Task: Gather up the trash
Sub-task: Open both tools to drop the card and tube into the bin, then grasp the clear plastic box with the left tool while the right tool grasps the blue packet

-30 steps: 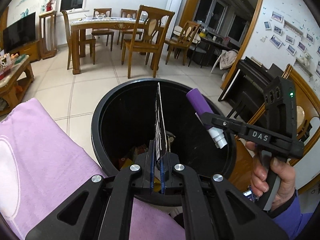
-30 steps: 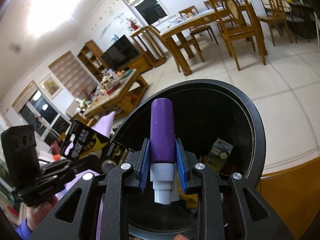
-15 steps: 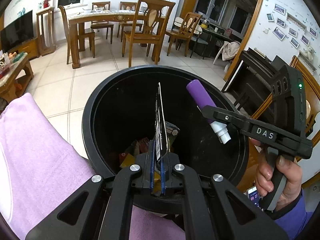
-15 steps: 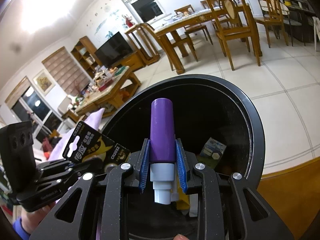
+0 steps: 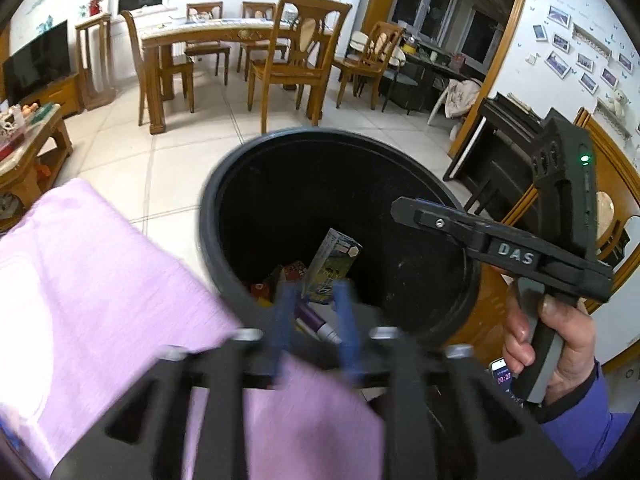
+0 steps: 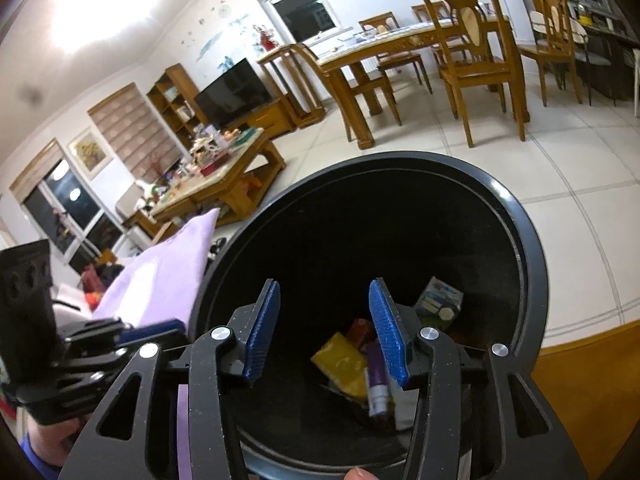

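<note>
Now both drops look finished: the left gripper point(image 5: 312, 316) and the right gripper point(image 6: 326, 334) hang over the mouth of the black trash bin point(image 6: 532, 280), and the jaws of each have just been opening, standing apart with nothing between the blue pads. The purple marker point(image 6: 378, 380) lies at the bottom of the bin, low and right of centre in the right wrist view, its white tip toward the camera; in the left wrist view it shows between the blurred blue pads, down inside. The dark card package is, I judge, the flat dark piece under the marker, though that is hard to make out.

Counted in the bin: one purple marker, one yellow packet point(image 6: 340, 364), one small carton printed in blue and white point(image 6: 440, 304) leaning on the right wall, one reddish packet point(image 6: 360, 330) partly hidden. One bin, two grippers, two hands on them, with the right hand point(image 5: 560, 344) at the lower right of the left wrist view.

Next, the step calls for drawing both grippers back clear of the rim and turning to look for more trash. A lilac cloth point(image 5: 100, 300) fills the lower left; no loose trash shows on it. Jaws should stay apart for the next pick.
</note>
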`<state>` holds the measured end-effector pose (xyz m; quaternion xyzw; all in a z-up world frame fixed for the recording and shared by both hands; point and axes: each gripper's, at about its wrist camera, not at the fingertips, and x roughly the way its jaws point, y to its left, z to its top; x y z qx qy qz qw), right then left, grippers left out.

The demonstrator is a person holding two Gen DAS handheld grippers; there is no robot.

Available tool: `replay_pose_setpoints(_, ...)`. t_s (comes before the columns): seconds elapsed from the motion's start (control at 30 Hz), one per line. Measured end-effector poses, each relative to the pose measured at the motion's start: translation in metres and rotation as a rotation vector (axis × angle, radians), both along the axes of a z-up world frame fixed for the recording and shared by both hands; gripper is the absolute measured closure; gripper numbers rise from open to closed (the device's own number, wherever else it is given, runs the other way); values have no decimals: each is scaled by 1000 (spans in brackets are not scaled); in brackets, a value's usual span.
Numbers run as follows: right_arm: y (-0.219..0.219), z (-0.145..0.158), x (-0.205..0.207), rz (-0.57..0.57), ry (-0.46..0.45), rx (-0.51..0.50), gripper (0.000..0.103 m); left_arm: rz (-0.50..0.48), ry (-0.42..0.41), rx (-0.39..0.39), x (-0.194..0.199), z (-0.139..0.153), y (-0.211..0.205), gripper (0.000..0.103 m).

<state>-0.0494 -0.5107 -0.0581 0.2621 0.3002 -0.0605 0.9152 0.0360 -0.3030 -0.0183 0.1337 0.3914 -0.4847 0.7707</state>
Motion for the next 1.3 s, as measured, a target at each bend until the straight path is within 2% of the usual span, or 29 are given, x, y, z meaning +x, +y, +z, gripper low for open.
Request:
replay_pose_setpoints(0.03,7,4,2,16,-4,-11,55,13,-19,-13,-2,6,12,36)
replay_pose_setpoints(0.07,13,7,4,33,-7,-20,55,21,-41,-24,-4,13,25,35)
replay_pose_setpoints(0.17,47,21,17,125,-20,-50,55,54,-50,-43,-3,25,63,35)
replay_pose_setpoints(0.27,87,33,32,231,-23,-82,55,149,-45,-62,13,34,117,35)
replay_pose_setpoints(0.33,129,41,48,347,-24,-106,55,218,-37,-72,25,35,151,35)
replay_pose_setpoints(0.37,140,42,52,382,-24,-112,54,266,-29,-77,33,35,174,35)
replay_pose_setpoints(0.43,184,47,67,490,-19,-147,36,351,-17,-74,44,32,214,35)
replay_pose_setpoints(0.5,228,51,82,592,-7,-203,35,410,3,-67,53,25,248,35)
replay_pose_setpoints(0.6,286,53,103,725,3,-306,32,444,42,-44,59,12,283,35)
replay_pose_setpoints(0.63,308,51,112,765,7,-360,29,444,49,-42,59,10,288,35)
replay_pose_setpoints(0.73,353,46,132,839,20,-469,28,422,67,-35,59,1,302,35)
replay_pose_setpoints(0.8,370,38,140,868,30,-501,28,402,77,-29,59,-4,305,35)
replay_pose_setpoints(1.0,389,27,172,884,70,-456,28,389,101,-26,70,-21,309,35)
replay_pose_setpoints(1.1,393,25,184,898,84,-432,27,382,86,-11,68,-26,311,37)
replay_pose_setpoints(1.23,401,20,192,918,98,-453,23,365,79,0,68,-31,312,37)
replay_pose_setpoints(1.3,404,18,196,927,101,-438,23,369,79,-9,70,-32,317,41)
